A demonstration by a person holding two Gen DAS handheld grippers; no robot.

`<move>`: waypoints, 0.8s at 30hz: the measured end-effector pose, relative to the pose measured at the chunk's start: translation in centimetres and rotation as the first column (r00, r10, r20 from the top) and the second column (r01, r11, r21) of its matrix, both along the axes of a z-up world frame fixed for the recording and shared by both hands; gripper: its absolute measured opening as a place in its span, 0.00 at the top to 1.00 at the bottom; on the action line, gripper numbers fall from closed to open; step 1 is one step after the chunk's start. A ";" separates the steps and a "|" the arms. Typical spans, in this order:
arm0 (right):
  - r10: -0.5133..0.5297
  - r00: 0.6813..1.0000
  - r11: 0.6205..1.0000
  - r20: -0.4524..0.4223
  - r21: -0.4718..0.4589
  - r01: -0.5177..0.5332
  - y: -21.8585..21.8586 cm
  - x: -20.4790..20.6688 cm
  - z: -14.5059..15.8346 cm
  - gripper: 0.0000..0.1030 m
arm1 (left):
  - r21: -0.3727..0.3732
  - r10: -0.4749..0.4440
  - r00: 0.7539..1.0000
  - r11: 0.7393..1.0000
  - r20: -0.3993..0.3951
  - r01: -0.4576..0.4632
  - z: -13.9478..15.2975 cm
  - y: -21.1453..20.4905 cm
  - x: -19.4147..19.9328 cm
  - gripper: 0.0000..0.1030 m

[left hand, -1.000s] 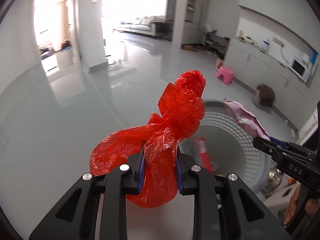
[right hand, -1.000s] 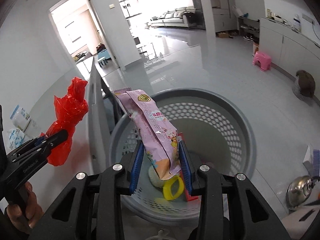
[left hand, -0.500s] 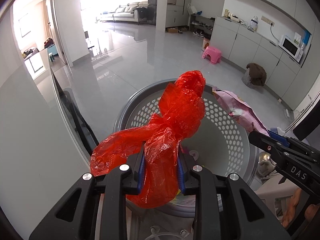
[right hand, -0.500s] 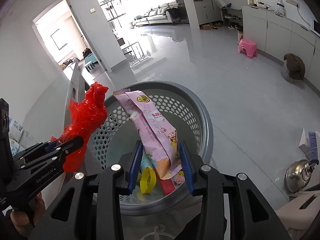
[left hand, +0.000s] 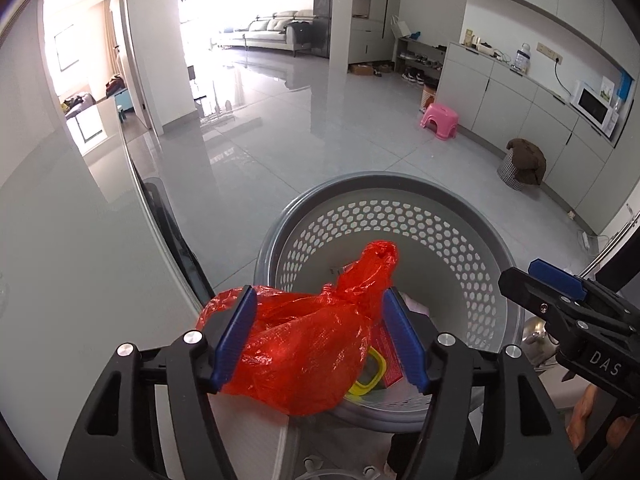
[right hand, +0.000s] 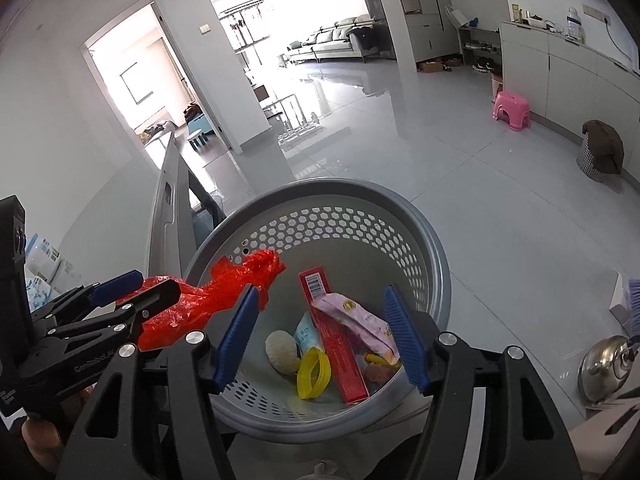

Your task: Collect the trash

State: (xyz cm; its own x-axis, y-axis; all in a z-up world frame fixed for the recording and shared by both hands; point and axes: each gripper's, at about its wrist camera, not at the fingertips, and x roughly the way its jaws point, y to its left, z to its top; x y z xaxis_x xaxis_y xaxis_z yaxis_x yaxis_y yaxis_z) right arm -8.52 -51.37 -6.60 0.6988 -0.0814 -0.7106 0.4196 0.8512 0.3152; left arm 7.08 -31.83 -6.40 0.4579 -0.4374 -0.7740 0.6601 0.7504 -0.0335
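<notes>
A crumpled red plastic bag (left hand: 304, 344) sags between the blue pads of my left gripper (left hand: 320, 336), whose jaws are opening; the pads no longer pinch it. It hangs over the near rim of the grey perforated basket (left hand: 400, 180). My right gripper (right hand: 324, 332) is over the basket (right hand: 432, 240), jaws opening, with nothing between them. The pink snack wrapper (right hand: 360, 320) lies inside beside a red box (right hand: 336, 340), a yellow ring (right hand: 314, 374) and a pale ball (right hand: 282, 350). The red bag (right hand: 208, 300) and left gripper (right hand: 150, 286) show at the left there.
The basket stands on the floor against the glossy white table (left hand: 80, 280). A steel kettle (right hand: 608, 364) sits at the right. Farther off are a pink stool (left hand: 440, 120), a cloth-draped bin (left hand: 522, 164) and cabinets along the right wall.
Both grippers' jaws have spread apart. The pink wrapper has dropped from the right gripper into the basket. The red bag has slumped down between the left pads.
</notes>
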 end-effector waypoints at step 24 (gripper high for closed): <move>0.023 1.000 1.000 0.020 -0.004 -0.023 1.0 -0.3 0.3 0.35 | -0.004 0.065 0.997 0.998 0.042 -0.065 1.3 1.7 -0.9 0.23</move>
State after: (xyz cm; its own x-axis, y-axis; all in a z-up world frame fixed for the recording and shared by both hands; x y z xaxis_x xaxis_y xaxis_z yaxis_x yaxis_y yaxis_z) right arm -8.78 -50.34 -6.29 0.7144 -0.0674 -0.6964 0.3933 0.8619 0.3201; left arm 6.19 -30.16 -5.11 0.5177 -0.4078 -0.7521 0.6105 0.7920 -0.0091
